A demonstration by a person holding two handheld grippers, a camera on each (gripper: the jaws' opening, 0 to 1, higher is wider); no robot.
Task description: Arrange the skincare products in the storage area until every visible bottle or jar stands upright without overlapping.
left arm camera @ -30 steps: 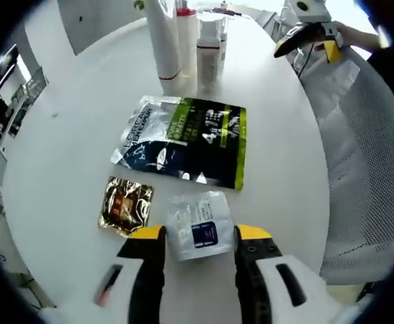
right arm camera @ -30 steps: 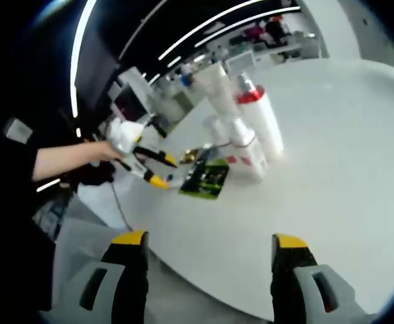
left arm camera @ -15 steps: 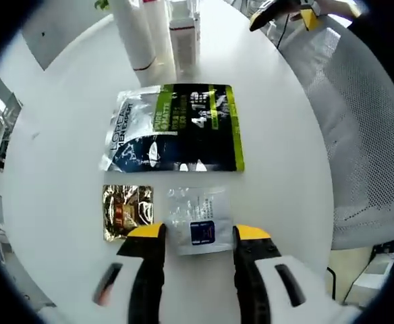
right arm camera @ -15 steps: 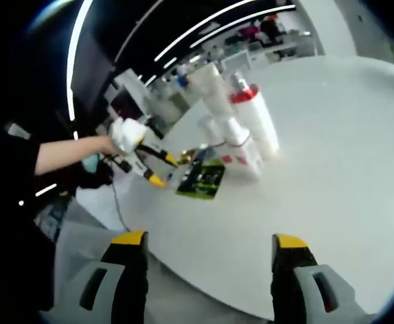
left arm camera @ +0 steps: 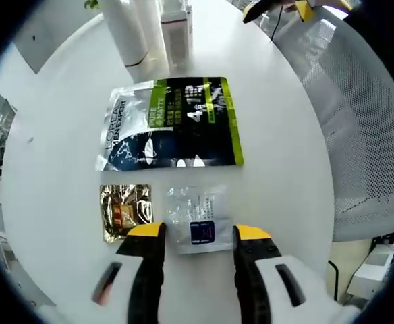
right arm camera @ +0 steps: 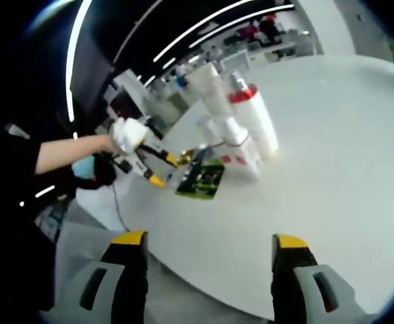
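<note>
- left claw (left arm camera: 190,233) hangs low over the near edge of the round white worktop (left arm camera: 55,169), jaws apart, straddling the small clear sachet (left arm camera: 198,219) without clamping it.
- change vs a second ago: the left view has swung round so the sachets now sit square to the jaws. the green-black pouch (left arm camera: 172,123), which ran skewed, now lies level. that's camera motion; the items themselves look unmoved.
- meaning for the task: claw is now lined up on the clear sachet, so i'd judge a pick or nudge of it is the step in hand. no bottle work done in this window.
- right claw (right arm camera: 210,246) is parked off the worktop edge, jaws wide apart, holding nothing; its view is practically unchanged across the second.
- flat packs, counted in the left view: 3. the green-black pouch mid-worktop, the gold sachet (left arm camera: 125,209) near the edge just left of the clear one, and the clear sachet. none overlap; clear and gold lie just beside each other.
- upright containers: a tight cluster (right arm camera: 234,121) towards the far edge beyond the pouch. i count about 4 in the right view: two tall white tubes, a tube with a red collar, a smaller white bottle. they hide each other, so the count is soft.
- all of them appear to stand upright; can't tell if any touch.
- a person's gloved hand (right arm camera: 128,133) holds the left claw in the right view.
</note>
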